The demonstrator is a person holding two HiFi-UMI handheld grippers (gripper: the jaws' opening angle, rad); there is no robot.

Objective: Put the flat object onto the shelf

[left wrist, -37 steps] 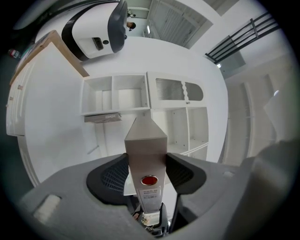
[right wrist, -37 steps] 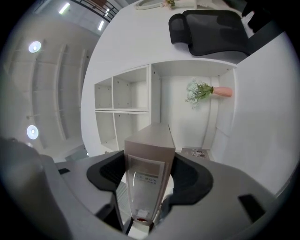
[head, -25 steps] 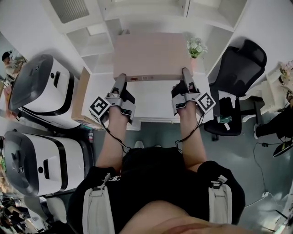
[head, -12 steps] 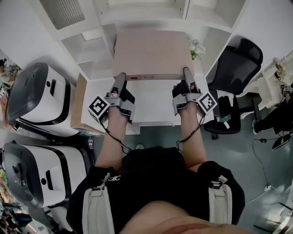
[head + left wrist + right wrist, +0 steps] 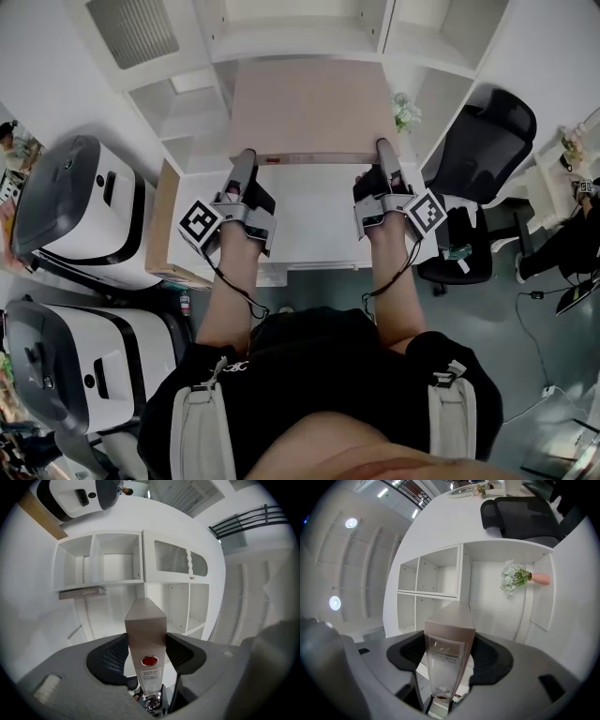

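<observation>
Two grips on one flat box [image 5: 309, 111]: left hand-held gripper [image 5: 246, 161] clamped on its near left corner, right hand-held gripper [image 5: 382, 150] clamped on its near right corner. White shelf [image 5: 300, 42] just beyond the box, flowers [image 5: 406, 110] just right of it.

Bright, even overhead light; white shelf [image 5: 305, 42] nearly blown out, shadows soft & faint. Two round ceiling lamps [image 5: 350, 523] glare at left in right gripper view. Both gripper views: strong fisheye, black corners; left claw [image 5: 146, 641] & right claw [image 5: 449, 648] bodies blurred near lens, print on flat box [image 5: 146, 618] unreadable. Head view bends at edges.
</observation>
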